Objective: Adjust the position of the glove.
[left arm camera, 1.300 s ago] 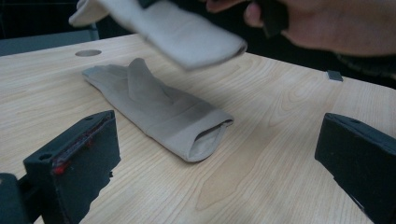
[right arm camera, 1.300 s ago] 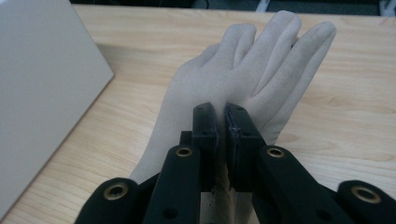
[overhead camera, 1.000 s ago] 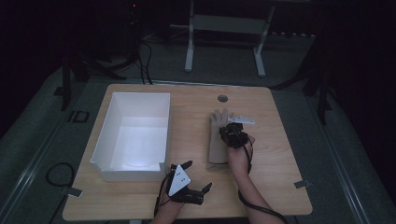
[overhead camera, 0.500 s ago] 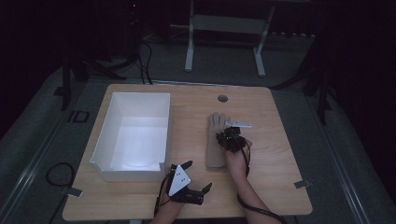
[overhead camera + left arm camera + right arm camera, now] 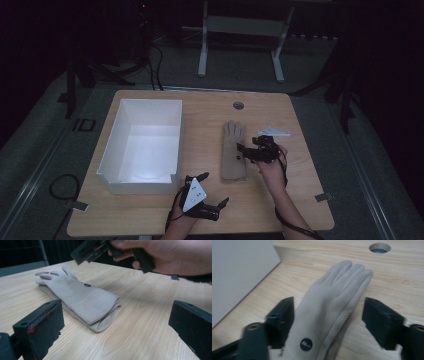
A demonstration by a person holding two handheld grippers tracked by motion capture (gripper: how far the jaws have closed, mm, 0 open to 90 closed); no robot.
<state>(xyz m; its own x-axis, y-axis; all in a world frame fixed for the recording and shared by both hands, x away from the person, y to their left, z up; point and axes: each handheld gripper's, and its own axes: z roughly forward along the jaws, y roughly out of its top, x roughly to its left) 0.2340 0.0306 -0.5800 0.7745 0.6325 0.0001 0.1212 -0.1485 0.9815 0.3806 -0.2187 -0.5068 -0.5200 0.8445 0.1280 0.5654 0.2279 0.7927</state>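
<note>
Gloves [image 5: 234, 152] lie flat in a pile near the middle of the bench [image 5: 300, 200]. Right gripper [image 5: 250, 151] jaws have just been opening, wide around the gloves, not pressing. Left gripper [image 5: 212, 192] jaws stand wide, holding nothing.

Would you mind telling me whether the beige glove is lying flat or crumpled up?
Flat. The glove lies stretched out on the table, fingers straight together, with a second glove layer showing beneath it.

Black tools [image 5: 251, 152], grey three-cornered plates.
</note>
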